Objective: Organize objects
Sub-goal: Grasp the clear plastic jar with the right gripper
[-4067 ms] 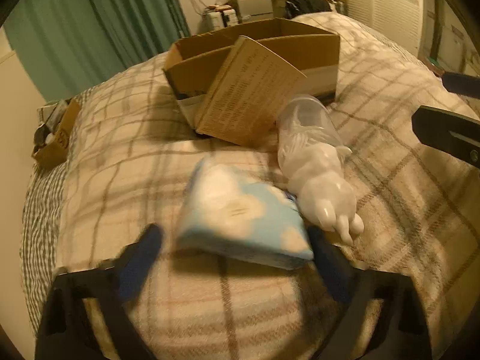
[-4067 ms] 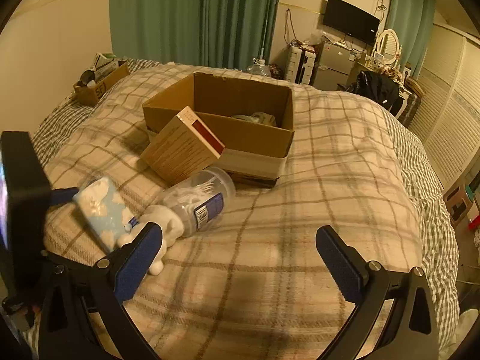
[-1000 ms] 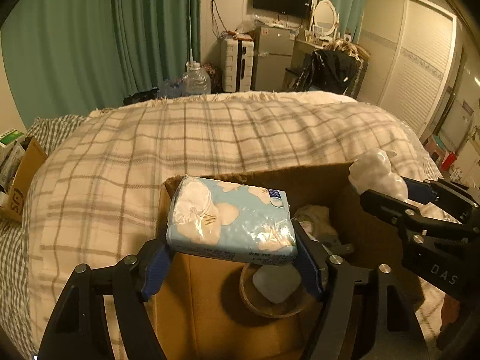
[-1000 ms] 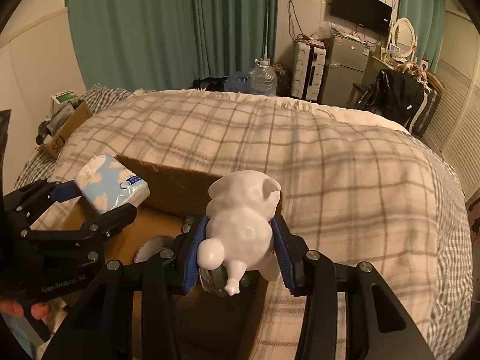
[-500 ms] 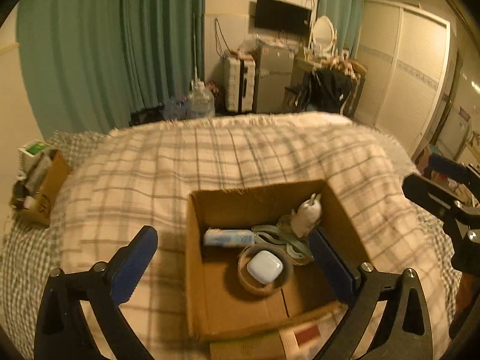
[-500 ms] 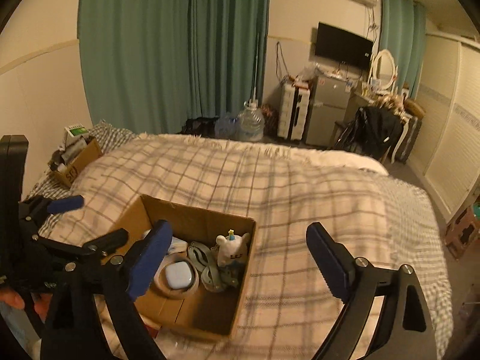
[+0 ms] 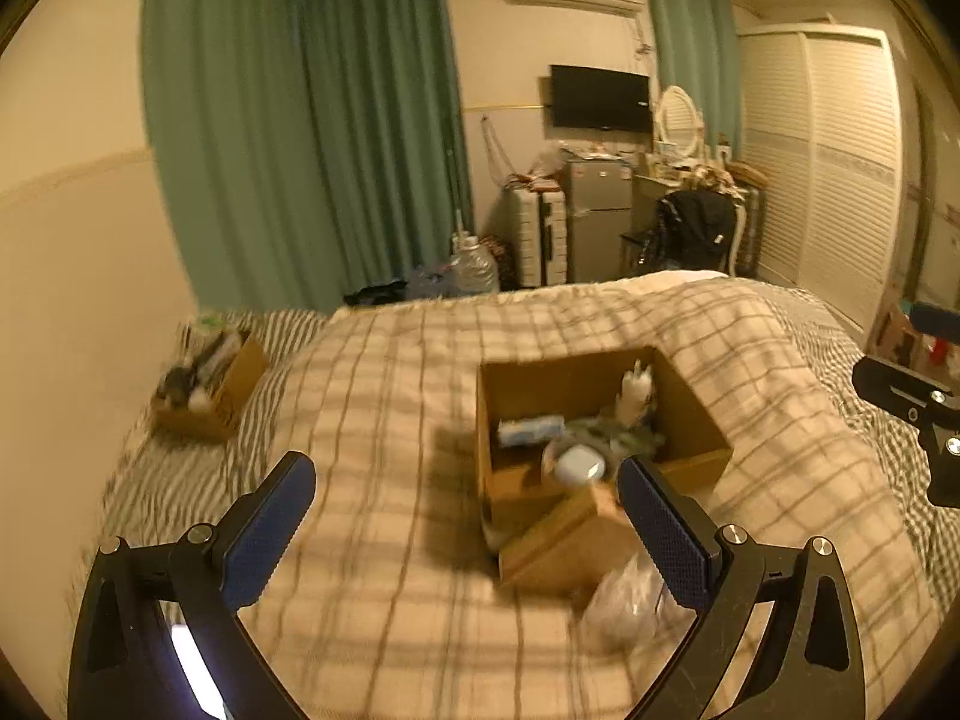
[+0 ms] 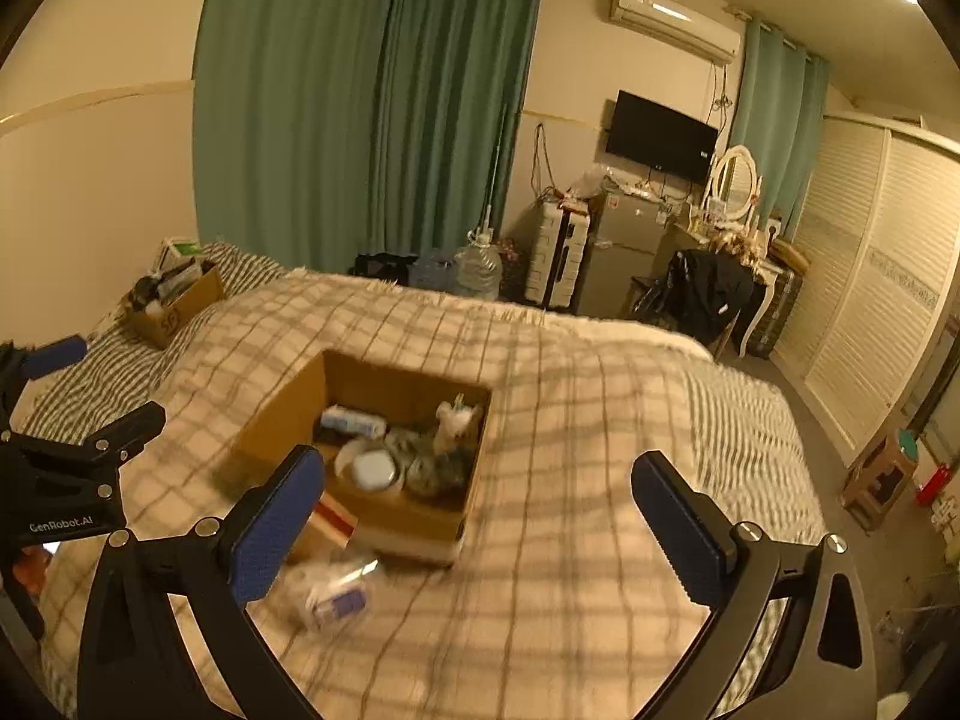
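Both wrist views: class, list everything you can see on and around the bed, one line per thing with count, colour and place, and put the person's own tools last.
Cardboard box: one, brown, open, mid-bed.
Tissue pack: one, pale blue, inside the box, far left.
White figurine: one, upright in the box's far right corner.
Bowl: one, holding a pale blue case, box front.
Flat carton: one, brown, leaning on the box's near side.
Clear jar: one, on the blanket before the box.
Plaid blanket: one, beige, covering the bed.
Small cardboard box: one, full, far left on the bed.
Curtains: green, back wall.
TV: one, black, wall-mounted.
Left gripper: open, empty.
Right gripper: open, empty.
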A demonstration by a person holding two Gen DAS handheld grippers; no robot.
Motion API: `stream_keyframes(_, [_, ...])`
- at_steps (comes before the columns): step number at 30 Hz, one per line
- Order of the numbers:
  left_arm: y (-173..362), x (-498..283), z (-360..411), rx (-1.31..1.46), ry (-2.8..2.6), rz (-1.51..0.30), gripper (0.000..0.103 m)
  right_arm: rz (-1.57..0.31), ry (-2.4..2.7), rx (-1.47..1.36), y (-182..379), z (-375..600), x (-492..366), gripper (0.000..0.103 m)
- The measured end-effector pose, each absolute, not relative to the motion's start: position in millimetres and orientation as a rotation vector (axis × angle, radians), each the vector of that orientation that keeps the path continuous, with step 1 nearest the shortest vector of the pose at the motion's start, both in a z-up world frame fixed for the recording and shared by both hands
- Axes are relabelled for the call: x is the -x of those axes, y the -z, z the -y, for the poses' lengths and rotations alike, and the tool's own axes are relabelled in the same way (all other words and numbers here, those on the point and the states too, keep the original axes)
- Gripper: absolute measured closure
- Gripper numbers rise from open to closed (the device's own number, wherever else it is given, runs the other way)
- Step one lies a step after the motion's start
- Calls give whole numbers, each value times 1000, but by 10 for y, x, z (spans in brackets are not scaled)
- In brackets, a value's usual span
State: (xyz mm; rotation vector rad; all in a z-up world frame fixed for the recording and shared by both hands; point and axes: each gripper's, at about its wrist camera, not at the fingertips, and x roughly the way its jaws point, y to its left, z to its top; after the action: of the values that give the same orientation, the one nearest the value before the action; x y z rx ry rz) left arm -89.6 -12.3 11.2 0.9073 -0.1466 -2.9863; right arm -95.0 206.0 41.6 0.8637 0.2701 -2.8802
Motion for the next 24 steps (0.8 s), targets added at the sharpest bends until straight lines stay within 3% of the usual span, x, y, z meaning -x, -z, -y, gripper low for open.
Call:
stream_keyframes(5, [470, 741, 239, -948, 2907, 19, 0, -207, 2851, -944, 131, -2010, 860, 0])
stream_keyframes(10, [1100, 813, 242, -1150, 2784, 86, 0, -133, 2741, -1163, 900, -1888, 1089, 0])
stream_keyframes(17, [1096, 811, 408, -1120, 2709, 25, 0, -294, 2660, -1246, 1205, -1480, 1144, 1])
stream_keyframes(24, [1046, 774, 671, -1092, 2698, -46, 0, -269, 2707, -1355, 1391, -1100, 1377, 1])
